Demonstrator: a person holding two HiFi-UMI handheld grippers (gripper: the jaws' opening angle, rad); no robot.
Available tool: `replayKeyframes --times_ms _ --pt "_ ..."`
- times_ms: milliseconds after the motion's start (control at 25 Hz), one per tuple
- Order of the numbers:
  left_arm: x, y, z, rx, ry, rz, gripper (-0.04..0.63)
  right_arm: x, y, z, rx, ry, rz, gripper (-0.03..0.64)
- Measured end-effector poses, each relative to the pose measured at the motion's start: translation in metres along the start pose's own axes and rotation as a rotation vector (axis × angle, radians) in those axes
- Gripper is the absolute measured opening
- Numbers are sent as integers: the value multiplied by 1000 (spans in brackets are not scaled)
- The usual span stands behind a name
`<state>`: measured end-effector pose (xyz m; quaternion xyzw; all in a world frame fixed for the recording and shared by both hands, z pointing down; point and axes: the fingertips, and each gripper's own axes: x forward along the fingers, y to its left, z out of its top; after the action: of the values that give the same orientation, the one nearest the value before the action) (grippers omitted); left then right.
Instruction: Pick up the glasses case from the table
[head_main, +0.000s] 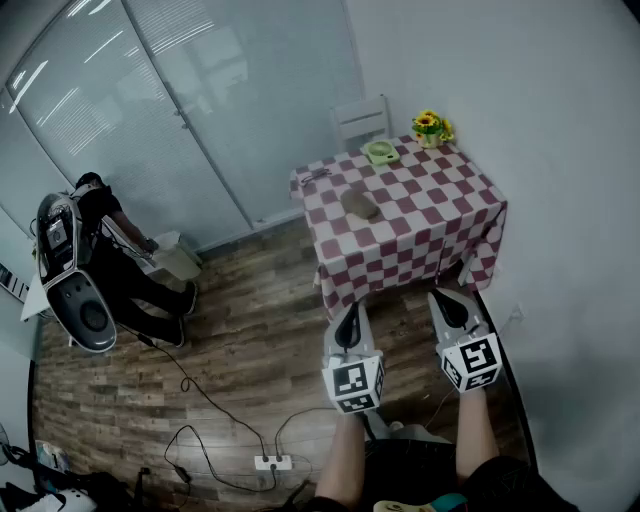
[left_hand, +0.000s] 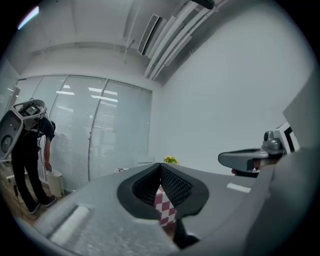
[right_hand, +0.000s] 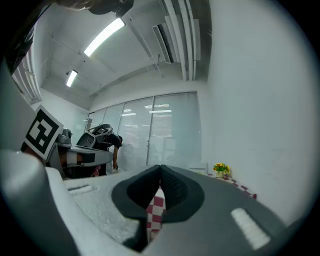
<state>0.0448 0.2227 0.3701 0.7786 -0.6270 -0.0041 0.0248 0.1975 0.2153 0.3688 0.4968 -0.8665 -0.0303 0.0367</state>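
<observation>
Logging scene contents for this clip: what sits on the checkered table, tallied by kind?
Glasses case: 1
Green dish: 1
Flower pot: 1
Small dark item, too small to identify: 1
Total: 4
</observation>
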Motion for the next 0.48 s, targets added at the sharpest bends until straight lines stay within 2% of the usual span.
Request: replayKeyframes --times_ms 160,480 --pt "3 -3 3 -3 -6 0 11 -3 -2 6 -4 -16 10 4" --pt "18 -14 12 7 -24 -25 11 -2 -28 16 27 -50 -37 5"
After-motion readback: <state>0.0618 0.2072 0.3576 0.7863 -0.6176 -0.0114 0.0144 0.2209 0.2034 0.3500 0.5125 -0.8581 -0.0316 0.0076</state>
